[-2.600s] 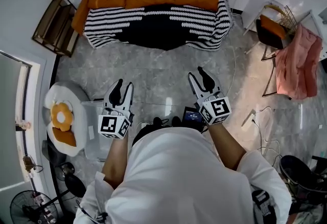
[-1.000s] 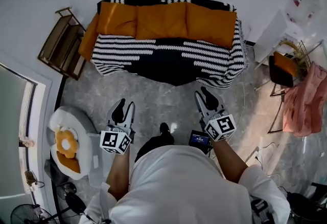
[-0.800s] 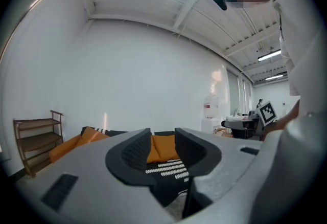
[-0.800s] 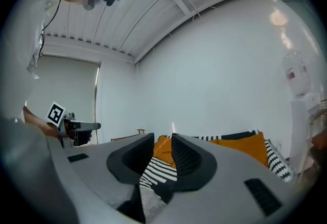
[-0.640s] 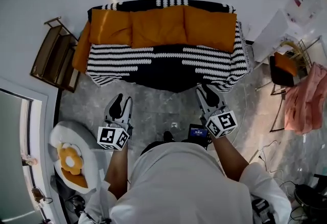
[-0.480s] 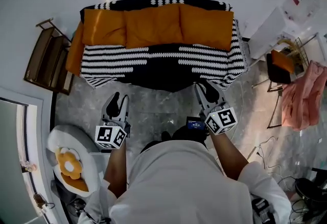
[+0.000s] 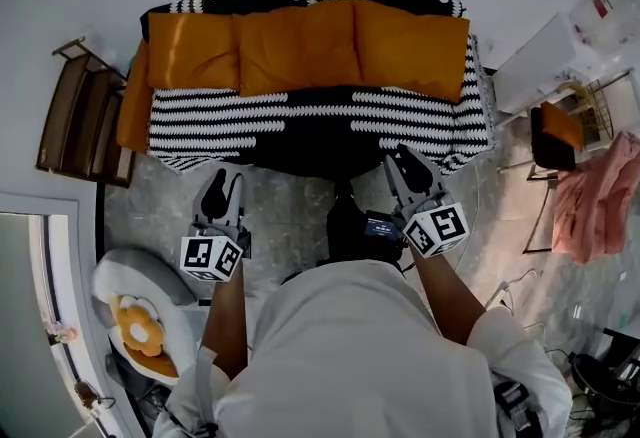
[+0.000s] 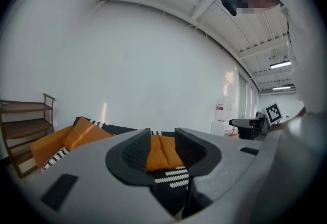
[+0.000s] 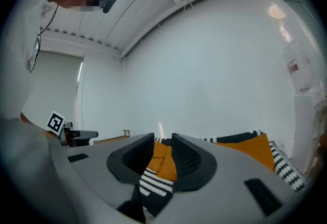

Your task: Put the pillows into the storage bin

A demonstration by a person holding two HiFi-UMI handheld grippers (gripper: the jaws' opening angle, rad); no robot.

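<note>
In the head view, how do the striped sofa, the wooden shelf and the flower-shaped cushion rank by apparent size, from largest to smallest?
1. striped sofa, by far the largest.
2. wooden shelf, at the left edge.
3. flower-shaped cushion, the smallest.
Shelf and cushion lie near the wide-angle edge, so their real sizes stay unsure.

4 orange pillows (image 7: 300, 46), 1 striped sofa (image 7: 300, 126), 2 tongs (image 7: 224, 182) (image 7: 405, 162), 1 wooden shelf (image 7: 75, 116)

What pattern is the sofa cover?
Black with white zigzag-like stripes on the sofa cover, clearest in the head view.
</note>
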